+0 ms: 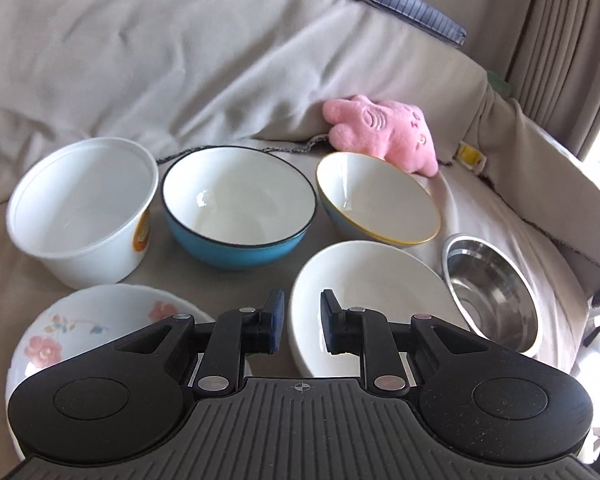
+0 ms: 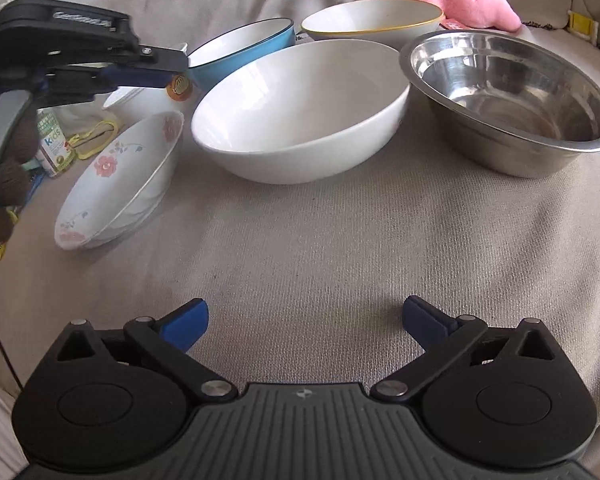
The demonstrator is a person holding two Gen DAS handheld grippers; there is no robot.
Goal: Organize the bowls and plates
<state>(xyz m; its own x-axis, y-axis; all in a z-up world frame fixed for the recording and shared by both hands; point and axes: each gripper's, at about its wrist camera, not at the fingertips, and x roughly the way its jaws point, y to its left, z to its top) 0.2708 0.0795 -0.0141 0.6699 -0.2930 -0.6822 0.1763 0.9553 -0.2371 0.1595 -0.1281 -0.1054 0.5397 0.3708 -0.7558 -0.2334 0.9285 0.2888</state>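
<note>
Several bowls stand on a beige cloth. In the left wrist view the back row holds a white plastic tub (image 1: 80,216), a blue bowl (image 1: 236,208) and a yellow-rimmed bowl (image 1: 376,200). In front are a flowered dish (image 1: 80,328), a plain white bowl (image 1: 364,292) and a steel bowl (image 1: 492,292). My left gripper (image 1: 302,320) hovers over the white bowl's left rim, its pads a narrow gap apart with nothing between them. My right gripper (image 2: 306,320) stands wide open over bare cloth, short of the white bowl (image 2: 300,112) and the steel bowl (image 2: 508,100). The flowered dish (image 2: 120,184) leans tilted at the left.
A pink plush toy (image 1: 380,136) lies behind the yellow-rimmed bowl against the covered sofa back. A dark box (image 1: 380,0) rests on top of that back, with a curtain (image 1: 560,40) to its right. A small carton (image 2: 52,144) and a yellow-edged item (image 2: 96,136) lie left of the flowered dish.
</note>
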